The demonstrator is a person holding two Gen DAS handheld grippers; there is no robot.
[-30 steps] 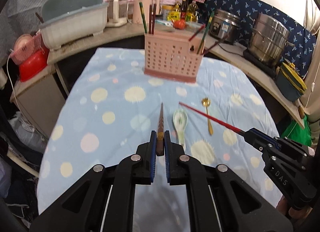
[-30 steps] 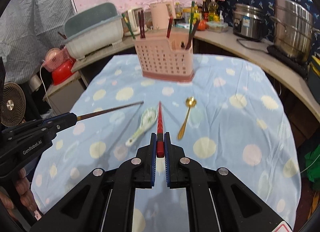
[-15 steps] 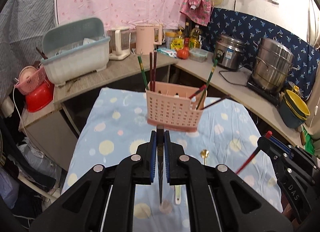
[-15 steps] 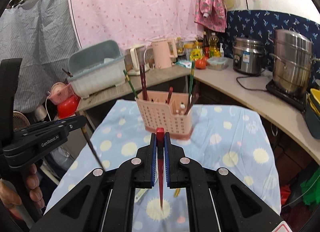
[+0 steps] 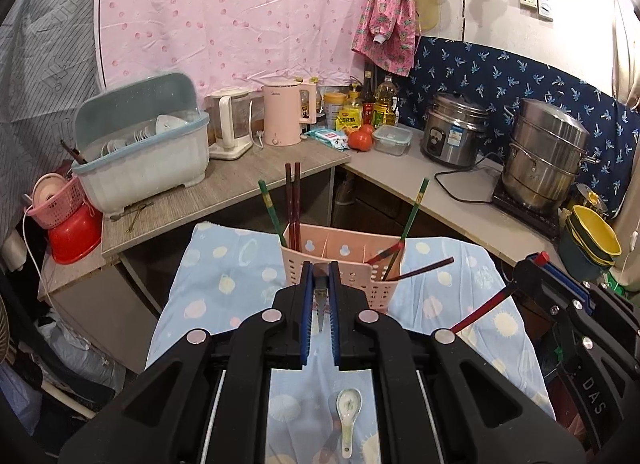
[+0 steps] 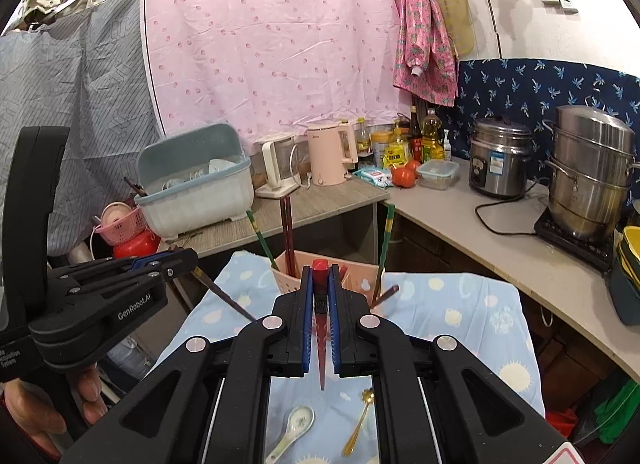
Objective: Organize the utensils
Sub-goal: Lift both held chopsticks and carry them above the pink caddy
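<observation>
A dark chopstick (image 5: 320, 304) is clamped in the left gripper (image 5: 320, 296), a red chopstick (image 6: 321, 344) in the right gripper (image 6: 320, 304). Both have been lifted off the tablecloth (image 5: 224, 284) (tips hanging down), now level with the pink holder (image 5: 348, 264). The ceramic spoon (image 6: 294, 430) and gold spoon (image 6: 360, 424) lie below, with clear cloth around them.

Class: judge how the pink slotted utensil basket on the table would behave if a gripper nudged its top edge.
The pink basket looks like thin perforated plastic, so probably light and apt to slide on the cloth. Tall chopsticks lean out above its rim, so it may tip.
</observation>
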